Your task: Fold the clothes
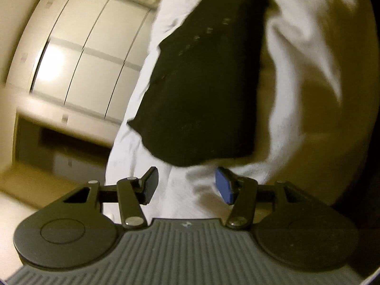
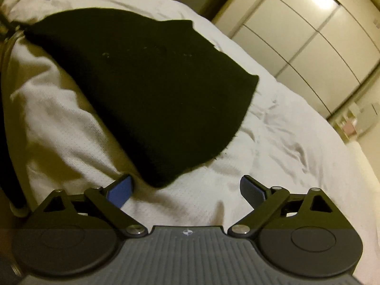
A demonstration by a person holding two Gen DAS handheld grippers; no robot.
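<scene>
Both tools, left tool point(image 1: 186, 186) and right tool point(image 2: 185, 191), gape empty near the folded black knit garment point(image 2: 152, 90) on the white bed point(image 2: 285, 130); pinch its near edge squarely.

one black garment point(image 1: 204, 90) is seen in the left wrist view, and one point(image 2: 147, 95) in the right wrist view, laid on one bed point(image 2: 285, 128) covered in white bedding. two claws are counted: one left claw point(image 1: 187, 187) and one right claw point(image 2: 186, 190), each with two fingers, so four fingers in all. blue pads are shown on the fingers; one point(image 1: 224, 187) is plainly visible on the left claw and two on the right. one wardrobe point(image 2: 315, 35) with several door panels is seen; their exact count cannot be told.
</scene>
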